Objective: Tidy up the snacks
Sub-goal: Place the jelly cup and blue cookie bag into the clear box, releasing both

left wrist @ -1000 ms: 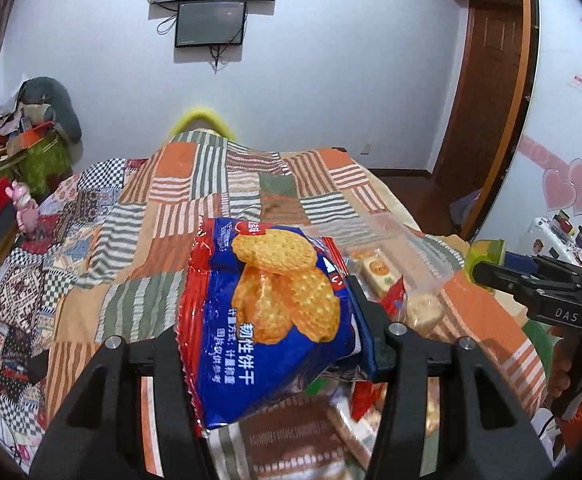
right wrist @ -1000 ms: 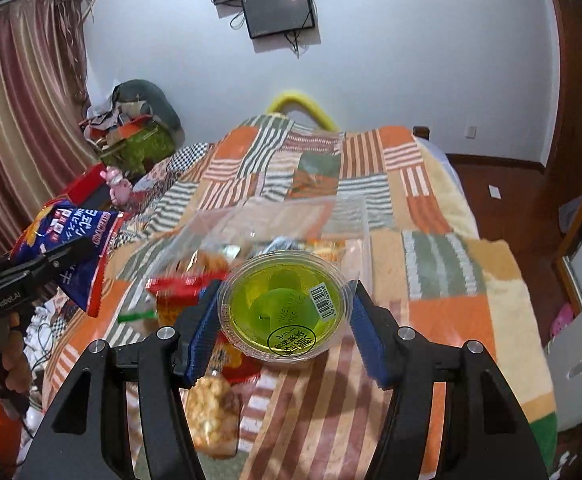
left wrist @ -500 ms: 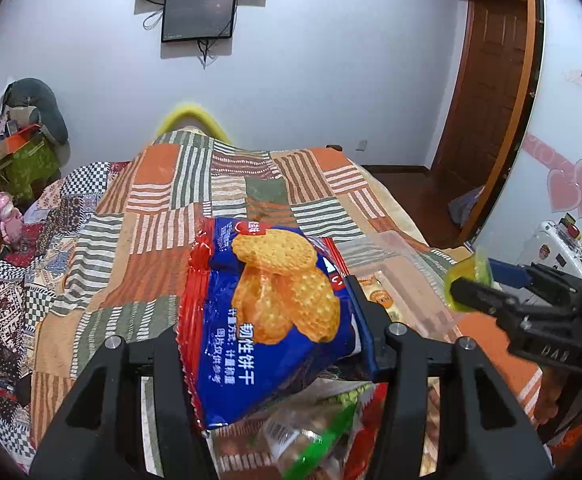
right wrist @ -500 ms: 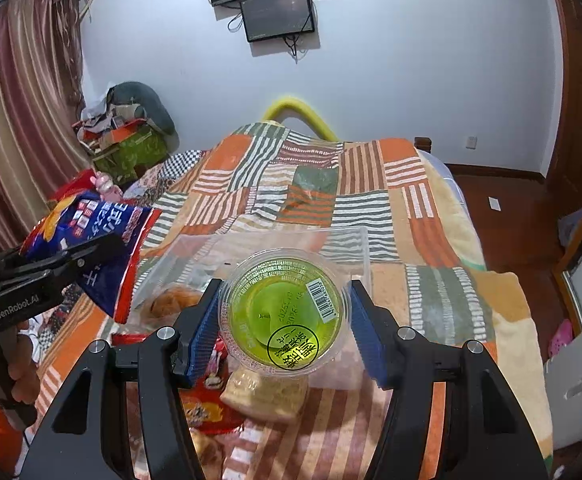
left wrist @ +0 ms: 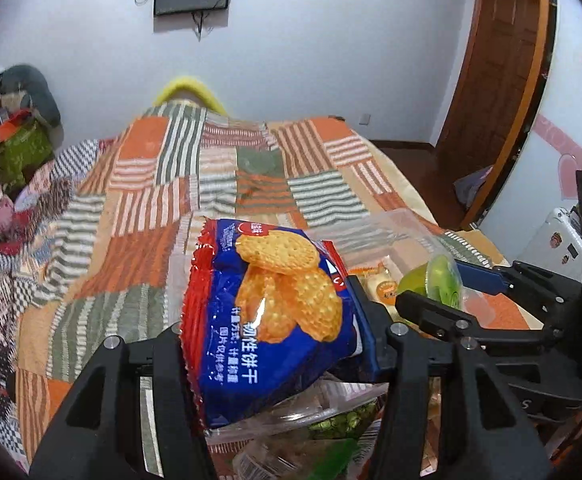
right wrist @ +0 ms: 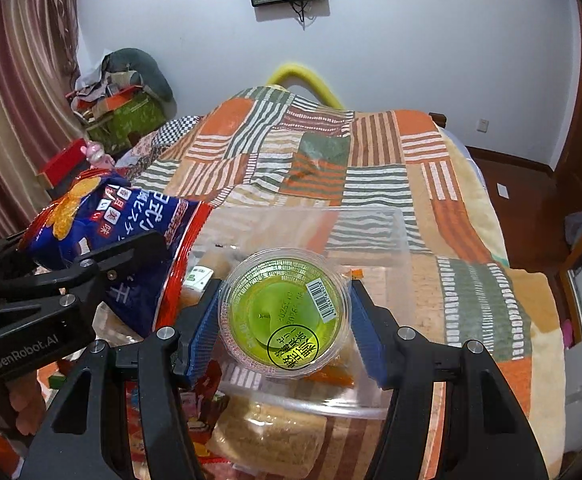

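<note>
My left gripper point(left wrist: 267, 320) is shut on a blue and red biscuit bag point(left wrist: 267, 312) and holds it above the near left part of a clear plastic bin point(left wrist: 391, 232). It also shows in the right wrist view point(right wrist: 103, 224). My right gripper point(right wrist: 283, 312) is shut on a green jelly cup point(right wrist: 285, 312) and holds it over the same bin point(right wrist: 395, 232). The cup also shows in the left wrist view point(left wrist: 443, 280). The two grippers are close side by side.
The bin stands on a bed with an orange, green and white patchwork blanket point(right wrist: 371, 152). Loose snack packs lie in front of the bin, among them a tan cracker pack point(right wrist: 271, 432). Clutter and boxes point(right wrist: 123, 96) sit at the far left. A wooden door point(left wrist: 503, 56) is at the right.
Both grippers have moved forward and closer together over the clear bin, each still holding its snack. The loose snacks have slid lower in both views.
</note>
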`<state>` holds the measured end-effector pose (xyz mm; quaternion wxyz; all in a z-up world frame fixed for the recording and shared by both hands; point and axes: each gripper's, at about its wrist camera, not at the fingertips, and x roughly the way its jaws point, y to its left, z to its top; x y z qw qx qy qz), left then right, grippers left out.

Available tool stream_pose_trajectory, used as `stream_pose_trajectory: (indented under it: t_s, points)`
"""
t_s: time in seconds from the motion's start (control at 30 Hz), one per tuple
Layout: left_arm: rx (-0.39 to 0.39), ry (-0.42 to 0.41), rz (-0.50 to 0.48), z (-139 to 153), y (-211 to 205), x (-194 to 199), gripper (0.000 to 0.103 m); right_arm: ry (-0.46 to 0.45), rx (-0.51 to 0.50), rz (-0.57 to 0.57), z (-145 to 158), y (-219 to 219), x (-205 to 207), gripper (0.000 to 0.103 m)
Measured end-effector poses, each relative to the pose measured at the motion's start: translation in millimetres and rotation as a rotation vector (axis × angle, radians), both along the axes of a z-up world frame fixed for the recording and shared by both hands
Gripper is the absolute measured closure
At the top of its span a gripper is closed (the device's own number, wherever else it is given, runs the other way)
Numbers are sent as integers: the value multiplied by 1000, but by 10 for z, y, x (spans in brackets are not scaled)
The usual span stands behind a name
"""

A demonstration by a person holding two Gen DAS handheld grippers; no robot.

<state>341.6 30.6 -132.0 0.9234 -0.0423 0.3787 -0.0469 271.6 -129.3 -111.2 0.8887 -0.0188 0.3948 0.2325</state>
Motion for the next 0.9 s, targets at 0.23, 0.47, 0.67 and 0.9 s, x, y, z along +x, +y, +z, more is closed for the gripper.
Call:
stream_pose_trajectory:
  t_s: [0.23, 0.47, 0.67, 0.9]
  points:
    - [-40, 12, -17, -12, 13, -39, 49, 18, -9, 14, -13, 10, 11, 43]
    - [2, -55, -25, 228, -22, -257, 40, -34, -12, 22, 144, -20, -94, 43]
    - [2, -66, -16, 360, 104, -487, 36, -58, 8, 24, 286, -117, -218, 43]
    - [10, -36, 4, 297, 285, -762, 32, -70, 28, 29, 352, -231, -434, 35]
